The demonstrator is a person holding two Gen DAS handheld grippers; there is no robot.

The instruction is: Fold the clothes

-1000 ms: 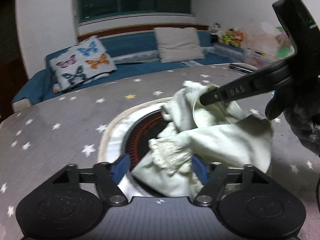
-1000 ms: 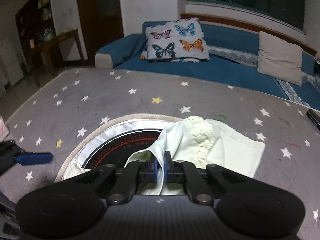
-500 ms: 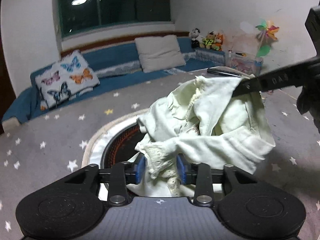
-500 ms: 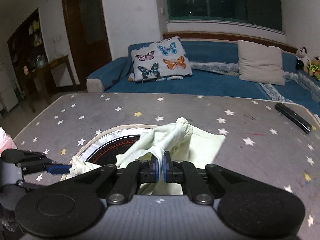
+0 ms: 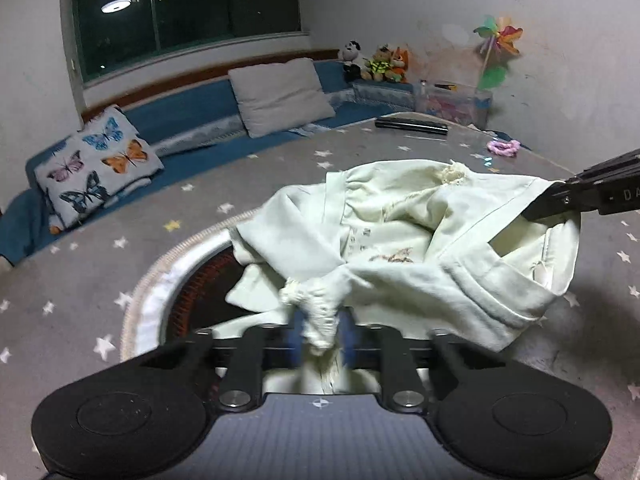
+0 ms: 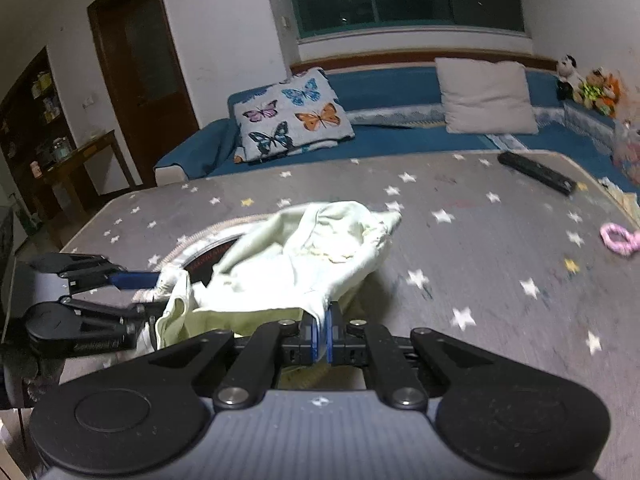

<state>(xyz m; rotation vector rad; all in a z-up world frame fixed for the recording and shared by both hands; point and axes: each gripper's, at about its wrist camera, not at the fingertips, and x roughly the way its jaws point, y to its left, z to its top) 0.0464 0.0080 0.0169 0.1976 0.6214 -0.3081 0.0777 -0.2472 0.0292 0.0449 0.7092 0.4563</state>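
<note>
The pale cream garment (image 5: pixel 408 248) hangs bunched at centre frame above the star-patterned worktop (image 5: pixel 100 264). The left gripper (image 5: pixel 320 338) has its fingers pinched on a lacy edge. The right gripper (image 6: pixel 319 330) fingers are clamped on another edge.

Both cams sit right behind their own fingers (image 5: pixel 298 340), low and close over the desk (image 6: pixel 480 248), facing the sofa (image 6: pixel 400 140). Both catch the same shirt (image 5: pixel 400 240) just past the fingers.
</note>
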